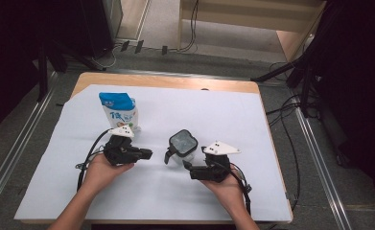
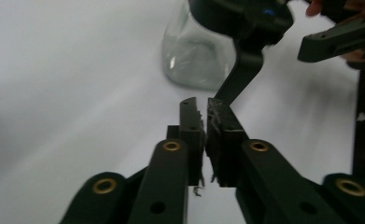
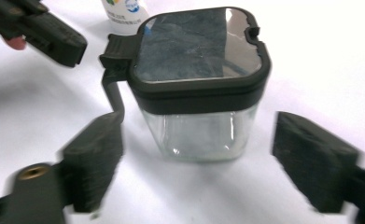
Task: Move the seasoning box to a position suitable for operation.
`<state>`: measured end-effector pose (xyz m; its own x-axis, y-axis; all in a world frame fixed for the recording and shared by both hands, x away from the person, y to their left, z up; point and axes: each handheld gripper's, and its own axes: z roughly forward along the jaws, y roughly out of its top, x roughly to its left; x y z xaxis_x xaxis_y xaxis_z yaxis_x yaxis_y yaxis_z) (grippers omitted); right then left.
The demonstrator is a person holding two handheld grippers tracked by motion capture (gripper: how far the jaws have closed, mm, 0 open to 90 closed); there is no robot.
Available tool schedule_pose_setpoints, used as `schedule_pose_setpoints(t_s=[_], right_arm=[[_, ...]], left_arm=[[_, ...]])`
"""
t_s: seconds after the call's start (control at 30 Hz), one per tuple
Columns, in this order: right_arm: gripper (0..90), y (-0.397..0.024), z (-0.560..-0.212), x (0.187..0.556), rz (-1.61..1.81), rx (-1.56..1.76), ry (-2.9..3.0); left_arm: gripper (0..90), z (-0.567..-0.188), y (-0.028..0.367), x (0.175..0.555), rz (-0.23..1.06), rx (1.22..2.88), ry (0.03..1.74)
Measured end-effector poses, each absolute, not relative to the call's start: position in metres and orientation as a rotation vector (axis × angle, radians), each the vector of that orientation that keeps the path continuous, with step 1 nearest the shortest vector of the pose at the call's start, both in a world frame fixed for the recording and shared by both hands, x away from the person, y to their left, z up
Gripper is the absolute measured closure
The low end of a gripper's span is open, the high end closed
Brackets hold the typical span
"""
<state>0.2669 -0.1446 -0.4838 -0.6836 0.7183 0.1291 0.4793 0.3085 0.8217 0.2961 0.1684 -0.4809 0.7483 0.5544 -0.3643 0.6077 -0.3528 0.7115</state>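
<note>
Centrally on the white worktop (image 1: 271,124) stands the clear jar (image 3: 203,133) with its dark lid (image 3: 196,46) and side handle (image 3: 115,88). Your right gripper (image 3: 199,154) holds its jaws wide apart, flanking the jar without touching. Your left gripper (image 2: 203,123) has its jaws together, empty, aimed at the handle. Behind it stands a blue-and-white pouch (image 1: 119,111)
</note>
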Motion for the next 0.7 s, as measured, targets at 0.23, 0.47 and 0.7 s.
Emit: schedule_pose_setpoints(t_s=[0.23,0.47,0.7], right_arm=[[53.2,-0.162,-0.480,0.269,1.368,1.137,2.289],[83.6,-0.166,-0.487,0.275,1.370,1.126,2.325],[90.0,-0.158,-0.491,0.276,1.395,1.120,2.353]], left_arm=[[90.0,-0.474,0.152,0.308,-0.070,2.060,0.830],[90.0,-0.483,0.147,0.310,-0.070,2.048,0.828],[90.0,-0.489,0.135,0.309,-0.072,2.079,0.813]])
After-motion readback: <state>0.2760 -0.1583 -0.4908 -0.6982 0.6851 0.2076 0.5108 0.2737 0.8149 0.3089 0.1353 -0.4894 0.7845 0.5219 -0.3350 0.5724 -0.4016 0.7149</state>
